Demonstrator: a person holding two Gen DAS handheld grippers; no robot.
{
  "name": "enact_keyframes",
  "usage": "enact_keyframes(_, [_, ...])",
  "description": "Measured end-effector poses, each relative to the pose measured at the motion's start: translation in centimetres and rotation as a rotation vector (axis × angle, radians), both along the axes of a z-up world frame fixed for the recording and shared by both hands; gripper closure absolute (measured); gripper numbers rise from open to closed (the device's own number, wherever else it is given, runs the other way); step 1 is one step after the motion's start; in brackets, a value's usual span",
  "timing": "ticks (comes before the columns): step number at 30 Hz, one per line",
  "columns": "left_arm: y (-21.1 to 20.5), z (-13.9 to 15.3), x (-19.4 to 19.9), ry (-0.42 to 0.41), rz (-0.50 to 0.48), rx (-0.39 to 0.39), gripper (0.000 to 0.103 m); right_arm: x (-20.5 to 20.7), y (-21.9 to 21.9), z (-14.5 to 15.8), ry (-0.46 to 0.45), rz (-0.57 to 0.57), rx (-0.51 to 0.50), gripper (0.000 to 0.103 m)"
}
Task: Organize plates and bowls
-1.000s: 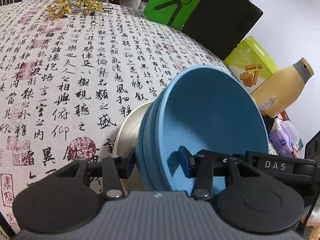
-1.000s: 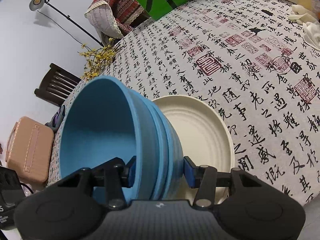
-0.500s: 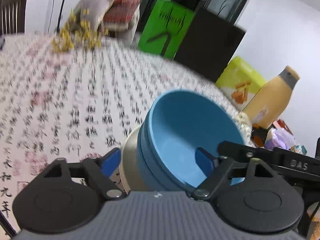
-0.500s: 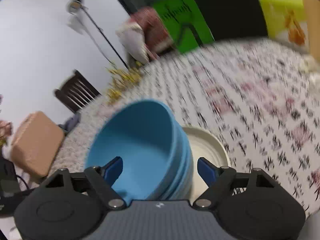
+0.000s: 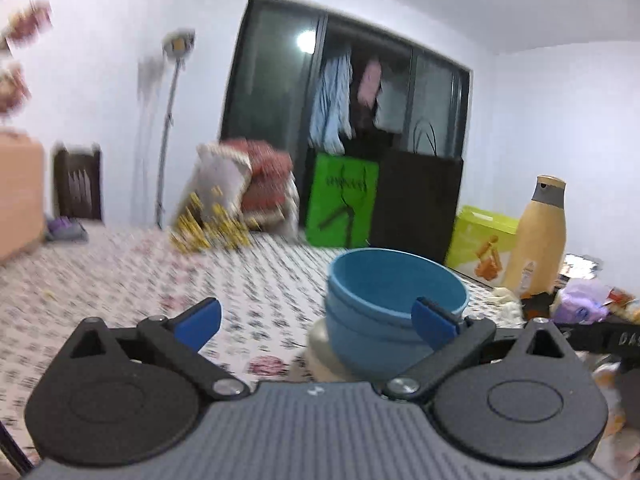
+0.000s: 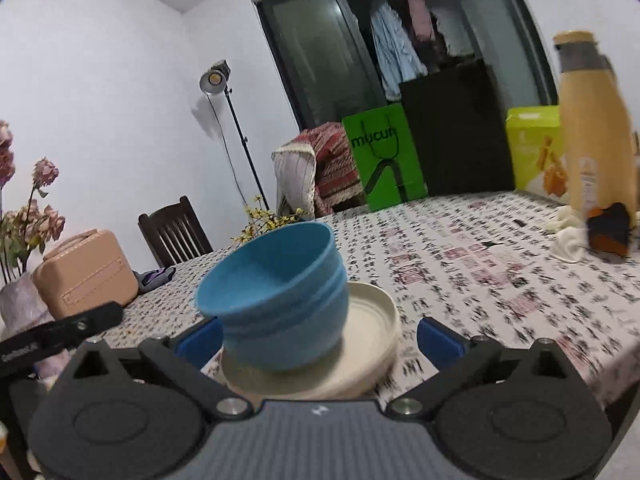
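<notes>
A stack of blue bowls [image 5: 394, 304] stands upright on a cream plate [image 5: 320, 344] on the table with the calligraphy cloth. My left gripper [image 5: 316, 318] sits back from it, jaws opening wide, and the stack shows behind its right finger without touching the pads. In the right wrist view the same blue bowls [image 6: 280, 304] rest on the cream plate [image 6: 372, 332], just ahead of my right gripper [image 6: 320, 340]. Its jaws are opening too, with both pads off the stack. Neither gripper holds anything.
A tall yellow bottle [image 6: 592, 128], a lime box [image 6: 534, 148] and white cloth [image 6: 566, 236] stand at the right. A green bag [image 6: 384, 160] and yellow flowers [image 6: 272, 224] are at the far edge. A peach case [image 6: 86, 276] sits left.
Both grippers let go of the tilted bowl stack, spread their jaws wide and drew back, tipping up toward level. The stack now stands upright on the plate.
</notes>
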State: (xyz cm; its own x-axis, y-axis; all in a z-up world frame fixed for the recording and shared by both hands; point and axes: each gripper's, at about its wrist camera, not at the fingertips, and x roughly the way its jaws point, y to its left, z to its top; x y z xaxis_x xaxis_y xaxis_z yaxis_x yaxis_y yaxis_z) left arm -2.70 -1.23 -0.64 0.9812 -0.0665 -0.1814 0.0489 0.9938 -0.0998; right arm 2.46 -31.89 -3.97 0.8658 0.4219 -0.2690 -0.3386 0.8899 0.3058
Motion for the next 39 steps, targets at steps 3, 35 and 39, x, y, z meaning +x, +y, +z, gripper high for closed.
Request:
enact_keyframes(3, [-0.4, -1.1, -3.0, -0.049, 0.037, 0.063, 0.0, -2.8, -0.4, -1.1, -0.065, -0.041, -0.037, 0.0])
enact_keyframes(35, [2.5, -4.6, -10.5, -0.014, 0.051, 0.006, 0.0, -10.6, -0.5, -3.1, -0.19, -0.04, -0.103, 0.0])
enact_keyframes(39, [2.5, -4.7, -10.5, -0.015, 0.048, 0.009, 0.0, -10.6, -0.5, -3.1, -0.187, -0.037, -0.104, 0.0])
